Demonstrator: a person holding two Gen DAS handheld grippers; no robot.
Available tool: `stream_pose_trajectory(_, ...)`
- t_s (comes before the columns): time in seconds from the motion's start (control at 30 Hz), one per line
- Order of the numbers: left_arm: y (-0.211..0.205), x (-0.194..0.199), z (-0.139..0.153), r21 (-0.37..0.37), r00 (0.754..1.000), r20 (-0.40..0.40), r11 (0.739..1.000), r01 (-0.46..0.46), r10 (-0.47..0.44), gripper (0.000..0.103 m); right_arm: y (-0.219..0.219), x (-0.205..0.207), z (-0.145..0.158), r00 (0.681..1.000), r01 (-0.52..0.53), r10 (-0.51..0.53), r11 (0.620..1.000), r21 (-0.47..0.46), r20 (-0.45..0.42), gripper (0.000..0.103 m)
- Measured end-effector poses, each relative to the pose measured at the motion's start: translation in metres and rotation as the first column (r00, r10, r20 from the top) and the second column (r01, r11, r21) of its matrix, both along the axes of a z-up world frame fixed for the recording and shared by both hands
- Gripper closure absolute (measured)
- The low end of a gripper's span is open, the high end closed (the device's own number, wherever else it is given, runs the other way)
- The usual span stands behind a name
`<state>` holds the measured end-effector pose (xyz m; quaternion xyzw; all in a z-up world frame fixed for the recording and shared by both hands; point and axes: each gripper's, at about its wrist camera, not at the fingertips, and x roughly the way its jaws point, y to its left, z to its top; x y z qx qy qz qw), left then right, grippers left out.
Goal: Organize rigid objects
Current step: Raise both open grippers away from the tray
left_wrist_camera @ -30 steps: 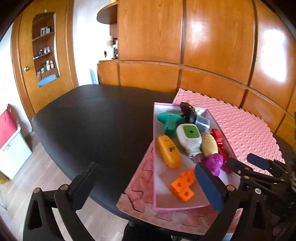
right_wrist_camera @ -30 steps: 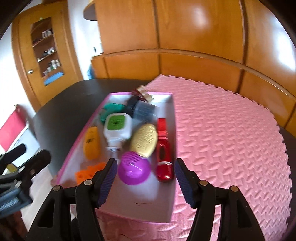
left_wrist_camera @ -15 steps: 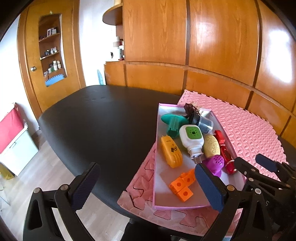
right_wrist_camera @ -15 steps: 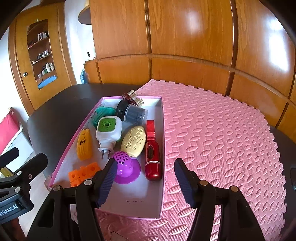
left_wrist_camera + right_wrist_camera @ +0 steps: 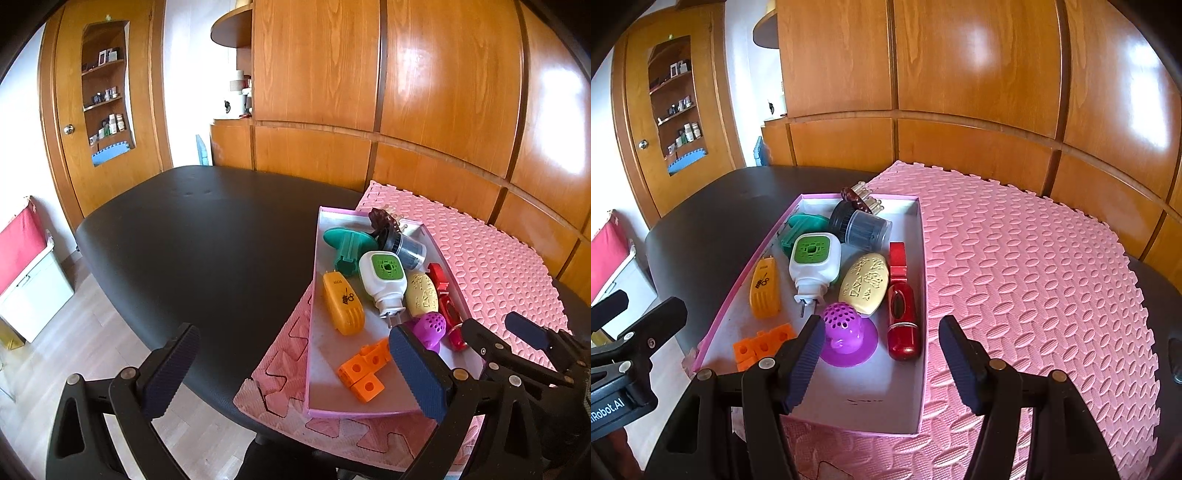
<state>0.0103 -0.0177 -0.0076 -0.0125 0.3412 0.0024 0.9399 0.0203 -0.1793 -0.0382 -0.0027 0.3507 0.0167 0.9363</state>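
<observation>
Sitting on the pink foam mat (image 5: 1027, 266) is the pink box (image 5: 919, 369) with all my hard little things inside it. At the near end of the box is the purple cup with holes (image 5: 846, 334), and just left of it are the orange blocks (image 5: 757, 345). Beside the purple cup on the right lies the red clipper (image 5: 901, 314), close to the right wall of the box. The yellow oval soap (image 5: 864, 282) is just past the purple cup, touching the red clipper's side. Left of the soap is the white plug with a green top (image 5: 812, 260), with its prongs pointing to the near end. The orange toy phone (image 5: 764, 291) lies along the left wall. Farther back are the green plastic piece (image 5: 801, 225), the dark round jar (image 5: 858, 225) lying on its side, and a brown comb thing (image 5: 855, 195) at the far end. My right tongs (image 5: 881, 354) hang just over the near end of the box, spread wide with nothing between the tips. The left tip (image 5: 805, 360) is next to the purple cup. My left tongs (image 5: 295, 369) are spread wide too and hold nothing. They hang near the edge of the black table (image 5: 192, 240), left of the box, with one tip over the box's near end. The mat lies on the right part of the table, and a brown wooden wall (image 5: 960, 74) stands behind it.
</observation>
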Motion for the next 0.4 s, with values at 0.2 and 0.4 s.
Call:
stream_pose_trajectory(0.2, 0.0015, 0.0006, -0.0014, -0.001, 1.0, 0.0, 1.0, -0.004, 0.004, 0.0, 0.0014, 0.0014, -0.0021, 1.0, -0.004, 0.004, 1.0, -0.003, -0.008, 0.039)
stream_pose_trajectory(0.4, 0.0016, 0.0015, -0.004, 0.003, 1.0, -0.003, 1.0, -0.001, 0.001, 0.001, 0.003, 0.0016, -0.0027, 1.0, -0.018, 0.018, 1.0, 0.001, -0.007, 0.039)
